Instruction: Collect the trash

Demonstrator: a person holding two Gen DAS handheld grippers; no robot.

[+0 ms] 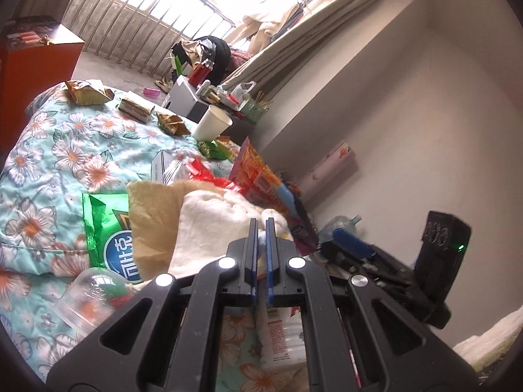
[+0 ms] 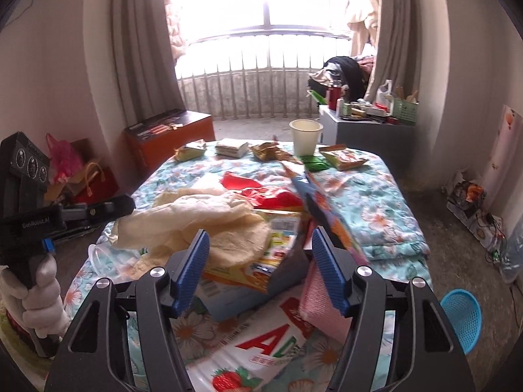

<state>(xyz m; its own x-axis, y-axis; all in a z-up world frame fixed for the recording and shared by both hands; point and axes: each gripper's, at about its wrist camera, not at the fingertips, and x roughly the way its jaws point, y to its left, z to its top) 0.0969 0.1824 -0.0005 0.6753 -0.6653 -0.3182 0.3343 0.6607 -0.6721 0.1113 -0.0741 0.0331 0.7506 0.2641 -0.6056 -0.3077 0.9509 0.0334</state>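
Trash lies over a bed with a floral quilt [image 2: 376, 202]. My left gripper [image 1: 260, 225] is shut on the edge of a cream-white plastic bag [image 1: 209, 215], which also shows in the right wrist view [image 2: 209, 222]. My right gripper [image 2: 258, 245] is open above a yellow snack box [image 2: 261, 251], with an orange-blue wrapper [image 2: 323, 209] beside its right finger. A green snack bag [image 1: 108, 225], a clear plastic cup [image 1: 88, 294], red wrappers [image 2: 261, 189], a white paper cup [image 2: 305, 137] and several small wrappers [image 2: 343, 158] lie around.
A blue mesh basket [image 2: 462, 320] stands on the floor to the right of the bed. An orange box [image 2: 170, 137] sits at the far left, a cluttered grey cabinet [image 2: 359, 121] at the far right. The left hand-held unit [image 2: 29, 209] shows at the left.
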